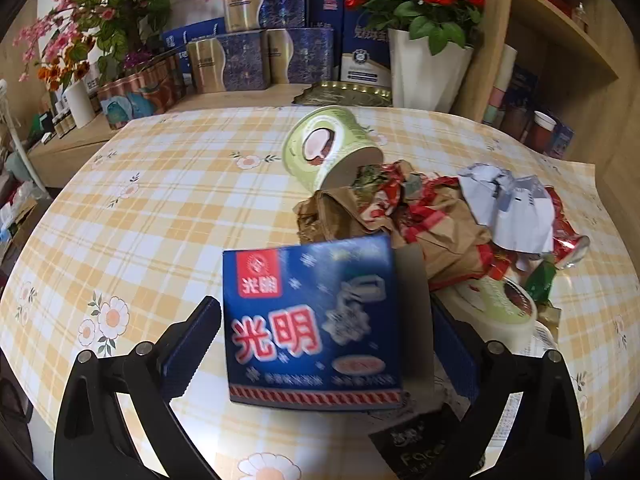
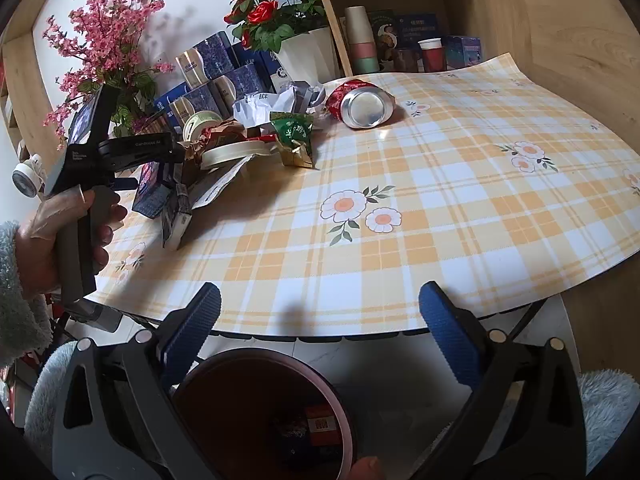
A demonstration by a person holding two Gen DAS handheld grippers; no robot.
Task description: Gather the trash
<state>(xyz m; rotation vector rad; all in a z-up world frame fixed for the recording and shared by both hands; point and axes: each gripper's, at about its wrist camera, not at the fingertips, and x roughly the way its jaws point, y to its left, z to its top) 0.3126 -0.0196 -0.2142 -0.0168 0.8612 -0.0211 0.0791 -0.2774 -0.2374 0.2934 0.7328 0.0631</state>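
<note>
A blue carton [image 1: 312, 320] with red Chinese characters stands on the checked tablecloth [image 1: 160, 208] between the fingers of my left gripper [image 1: 324, 344]; the jaws are wide and do not clamp it. Behind it lies a trash pile: brown paper [image 1: 440, 232], crumpled white paper [image 1: 512, 208], a green paper cup [image 1: 328, 144] on its side, and a tape roll [image 1: 508, 308]. My right gripper [image 2: 320, 320] is open and empty, below the table's front edge, above a dark red bin [image 2: 264, 412] holding some trash. A crushed red can [image 2: 362, 106] lies on the table.
Blue and gold gift boxes [image 1: 256, 56], a white pot of red roses [image 1: 428, 68] and pink flowers [image 1: 92, 20] line the back. A wooden shelf [image 2: 400, 40] with cups stands at right. The left hand-held gripper [image 2: 120, 152] shows at the pile in the right wrist view.
</note>
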